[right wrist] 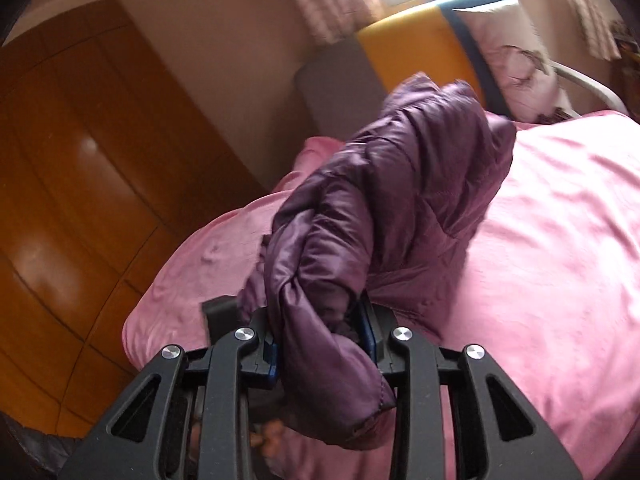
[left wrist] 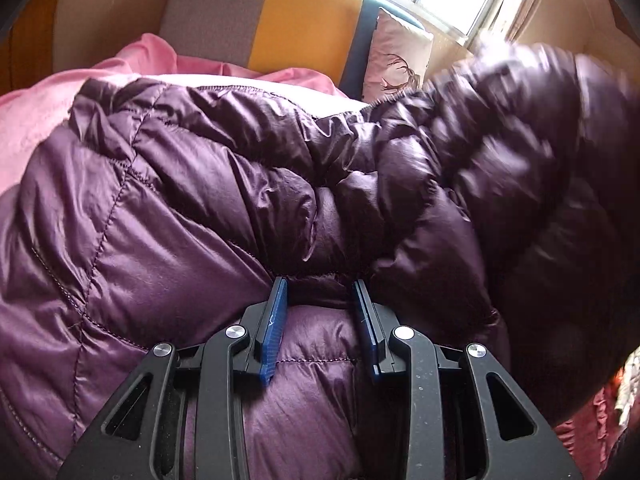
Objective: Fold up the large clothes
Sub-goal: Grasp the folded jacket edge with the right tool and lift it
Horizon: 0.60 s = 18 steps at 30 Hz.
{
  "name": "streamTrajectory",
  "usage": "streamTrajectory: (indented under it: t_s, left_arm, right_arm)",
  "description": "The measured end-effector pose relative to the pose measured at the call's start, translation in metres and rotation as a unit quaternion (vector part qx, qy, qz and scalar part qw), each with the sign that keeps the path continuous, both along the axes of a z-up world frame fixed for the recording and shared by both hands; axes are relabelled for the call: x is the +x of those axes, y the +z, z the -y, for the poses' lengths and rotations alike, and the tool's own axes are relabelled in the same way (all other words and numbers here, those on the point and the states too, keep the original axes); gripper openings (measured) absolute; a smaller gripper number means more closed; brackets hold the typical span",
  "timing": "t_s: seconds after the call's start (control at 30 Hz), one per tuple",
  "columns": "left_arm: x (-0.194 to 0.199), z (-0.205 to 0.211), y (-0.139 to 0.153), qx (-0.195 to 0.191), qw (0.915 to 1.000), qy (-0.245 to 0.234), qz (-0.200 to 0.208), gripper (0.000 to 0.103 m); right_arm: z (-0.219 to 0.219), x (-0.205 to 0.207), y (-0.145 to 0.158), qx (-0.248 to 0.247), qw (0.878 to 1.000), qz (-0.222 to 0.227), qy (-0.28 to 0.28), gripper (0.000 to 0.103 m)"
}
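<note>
A bunched fold of the purple puffer jacket (right wrist: 320, 288) is clamped between the blue pads of the right gripper (right wrist: 320, 320) and held raised above the pink bedspread (right wrist: 560, 240). The left gripper (left wrist: 320, 292) is pressed into the quilted jacket (left wrist: 180, 208), a ridge of fabric pinched between its pads. Beyond are seen a grey-and-yellow headboard (left wrist: 280, 16), a deer-print pillow (left wrist: 396, 56) and a wooden wardrobe (right wrist: 72, 168).

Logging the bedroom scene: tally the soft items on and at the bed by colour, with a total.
Purple: 1, the puffer jacket, gripped by the left gripper and the right gripper.
Pink: 1, the bedspread.
Pale with a deer print: 1, the pillow by the headboard.
Total: 3.
</note>
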<state>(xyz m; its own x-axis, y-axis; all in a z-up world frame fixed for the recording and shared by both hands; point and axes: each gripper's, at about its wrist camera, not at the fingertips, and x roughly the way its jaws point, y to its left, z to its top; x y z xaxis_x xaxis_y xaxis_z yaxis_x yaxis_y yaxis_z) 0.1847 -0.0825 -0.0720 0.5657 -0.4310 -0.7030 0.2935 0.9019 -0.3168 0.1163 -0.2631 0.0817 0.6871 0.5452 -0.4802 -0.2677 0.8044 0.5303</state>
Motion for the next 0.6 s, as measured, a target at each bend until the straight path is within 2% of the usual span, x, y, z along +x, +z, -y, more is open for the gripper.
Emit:
streamTrajectory:
  t_s: [0.17,0.27,0.4,0.5,0.6]
  left_arm:
    - [0.0,-0.018,0.001,-0.04,0.9991,-0.004,-0.012,0.032]
    - [-0.01,-0.039,0.012,-0.066,0.9976,-0.001,-0.02,0.032]
    - [-0.04,-0.09,0.034,-0.084,0.9961,0.028,0.0,0.032]
    - [-0.054,-0.14,0.053,-0.118,0.9905,0.065,0.027,0.032]
    - [-0.054,-0.178,0.072,-0.174,0.9817,0.067,0.039,0.034]
  right_arm:
    - [-0.061,0.021,0.001,-0.034,0.998,-0.006,0.043,0.027]
    - [-0.088,0.031,-0.003,-0.05,0.997,-0.015,0.056,0.027]
    - [-0.121,0.039,-0.012,-0.085,0.994,-0.023,0.069,0.027]
    - [-0.152,0.04,-0.02,-0.12,0.989,-0.026,0.082,0.027]
    - [-0.183,0.038,-0.027,-0.162,0.982,-0.022,0.092,0.027]
